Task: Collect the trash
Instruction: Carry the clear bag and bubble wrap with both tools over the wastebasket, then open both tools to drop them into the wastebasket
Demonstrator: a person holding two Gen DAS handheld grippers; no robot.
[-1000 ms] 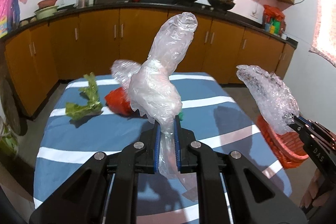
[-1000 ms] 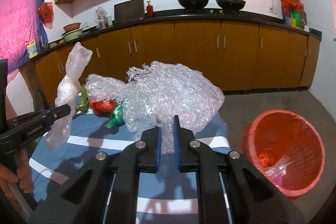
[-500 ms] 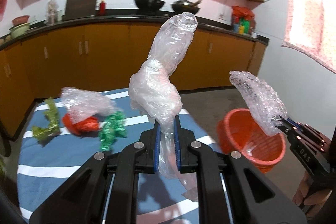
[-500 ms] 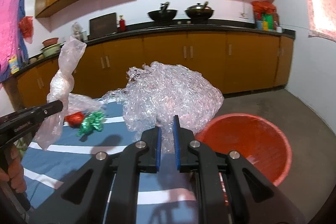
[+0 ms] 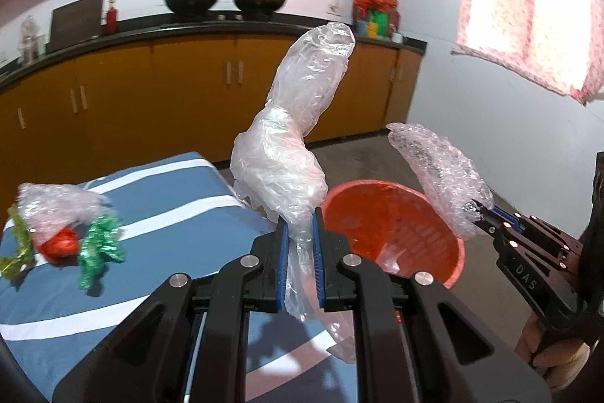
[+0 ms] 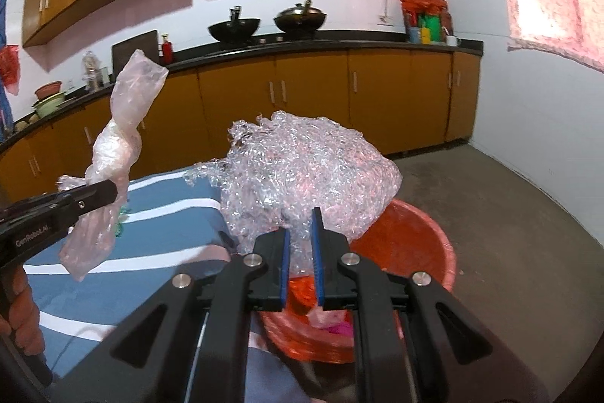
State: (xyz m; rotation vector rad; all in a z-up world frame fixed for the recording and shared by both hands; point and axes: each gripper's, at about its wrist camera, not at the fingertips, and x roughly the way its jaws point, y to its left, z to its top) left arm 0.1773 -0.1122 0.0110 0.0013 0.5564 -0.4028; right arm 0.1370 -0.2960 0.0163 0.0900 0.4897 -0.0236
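Observation:
My left gripper (image 5: 301, 225) is shut on a crumpled clear plastic bag (image 5: 298, 138) that sticks up from its blue pads and hangs below them. That bag (image 6: 120, 123) and the left gripper (image 6: 109, 191) also show at the left of the right wrist view. A wad of bubble wrap (image 6: 302, 172) is clamped in my shut right gripper (image 6: 301, 225), right above the orange bin (image 6: 422, 233). From the left wrist, the bubble wrap (image 5: 441, 176) and right gripper (image 5: 475, 214) hover over the bin (image 5: 392, 225), which stands on the floor beside the table's right edge.
On the blue striped tablecloth (image 5: 170, 214) lie a bubble-wrap piece (image 5: 56, 203), a red wrapper (image 5: 56, 246), a green foil wrapper (image 5: 98, 248) and a leafy scrap (image 5: 17, 244). Orange cabinets (image 6: 377, 101) line the back wall; bare concrete floor (image 6: 509, 233) spreads right of the bin.
Both grippers swung to the right with their loads, from over the table to the bin. The bin came from the picture's edge to just under the bubble wrap. Both grips stayed shut.

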